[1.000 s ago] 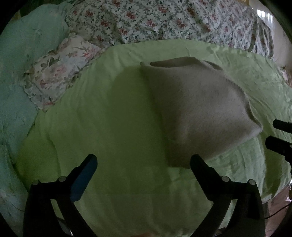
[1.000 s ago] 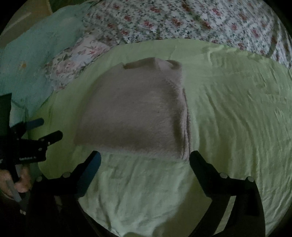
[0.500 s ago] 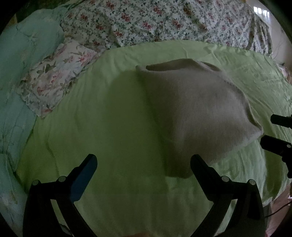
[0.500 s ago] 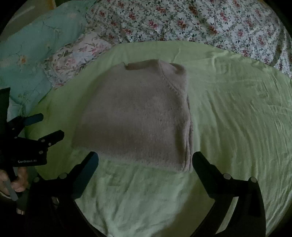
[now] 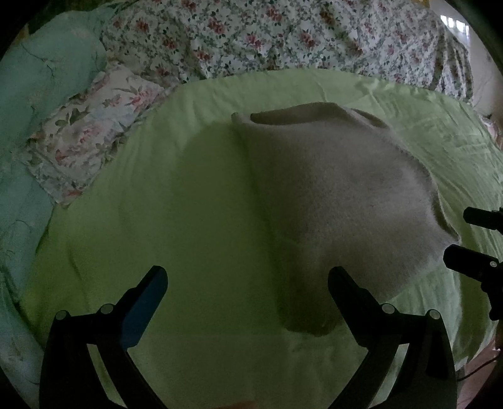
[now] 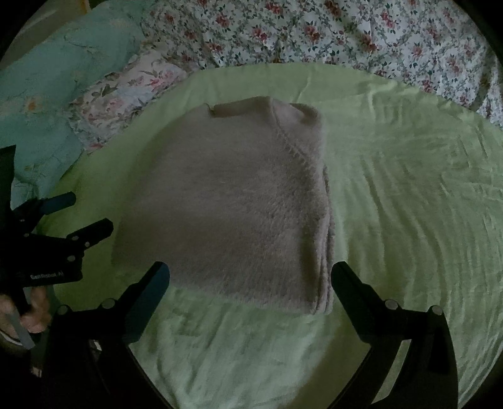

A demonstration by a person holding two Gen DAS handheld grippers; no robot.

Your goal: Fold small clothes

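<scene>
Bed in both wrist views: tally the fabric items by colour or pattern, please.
Beige fuzzy sweater, folded: 1
Light green sheet: 1
Small-flower quilt: 1
Large-flower pillow: 1
Teal bedding, piece count unclear: at least 1
Total: 5, counting the teal as one

Dim bed: green sheet (image 5: 195, 201), floral quilt (image 5: 283, 37) (bright window (image 5: 452, 22) beyond).
</scene>
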